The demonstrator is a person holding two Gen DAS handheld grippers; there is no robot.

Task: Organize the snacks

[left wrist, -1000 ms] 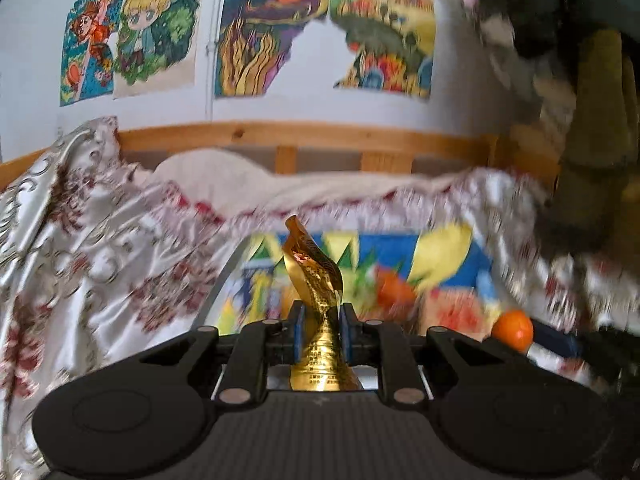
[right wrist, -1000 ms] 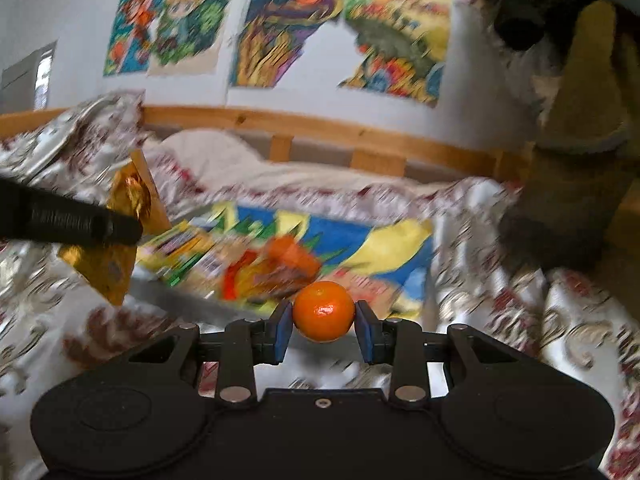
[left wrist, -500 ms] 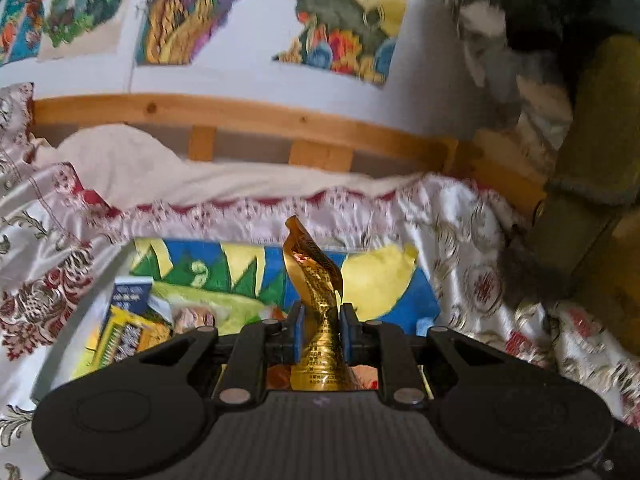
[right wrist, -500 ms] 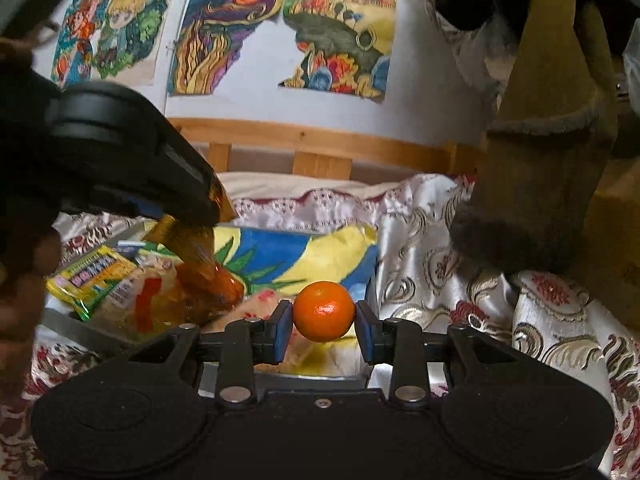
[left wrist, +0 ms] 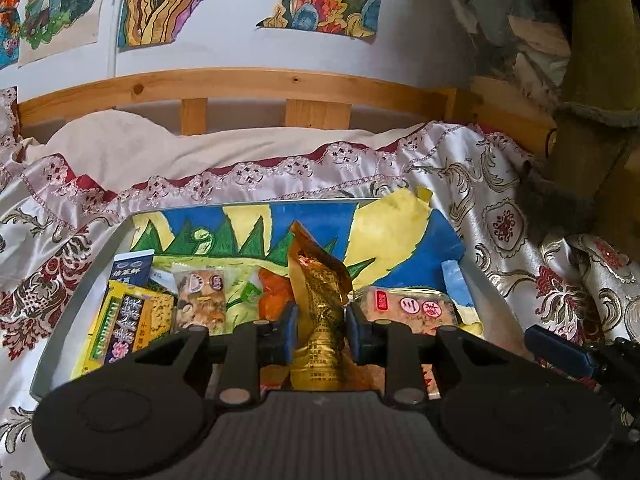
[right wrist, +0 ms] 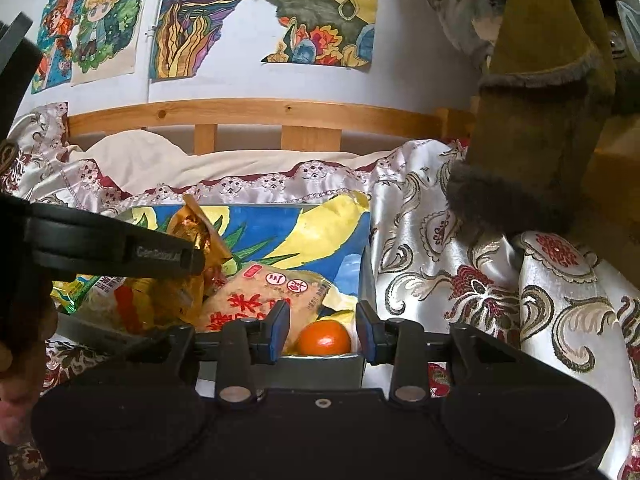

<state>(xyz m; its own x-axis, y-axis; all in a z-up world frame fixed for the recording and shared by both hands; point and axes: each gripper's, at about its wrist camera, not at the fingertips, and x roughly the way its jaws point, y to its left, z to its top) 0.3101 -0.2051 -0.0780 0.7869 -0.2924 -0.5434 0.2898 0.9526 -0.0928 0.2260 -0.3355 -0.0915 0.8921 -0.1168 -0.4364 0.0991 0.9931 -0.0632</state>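
Note:
My left gripper (left wrist: 321,334) is shut on a gold foil snack packet (left wrist: 320,300) and holds it over the grey tray (left wrist: 80,300). The tray has a colourful drawing as liner and holds several snack packets, among them a yellow packet (left wrist: 120,328) and a pale packet with red labels (left wrist: 408,308). My right gripper (right wrist: 322,334) is open at the tray's near right corner. An orange mandarin (right wrist: 324,338) lies in the tray between its spread fingers, not gripped. The left gripper and gold packet (right wrist: 192,236) also show in the right wrist view.
The tray (right wrist: 362,276) sits on a bed with a silky patterned cover (right wrist: 460,280). A wooden bed rail (left wrist: 260,88) runs behind it. A brown hanging cloth (right wrist: 532,120) is at the right. Drawings (left wrist: 168,0) hang on the wall.
The right gripper has opened and let the mandarin go into the tray. The left gripper has moved right and forward over the tray, still holding the gold packet.

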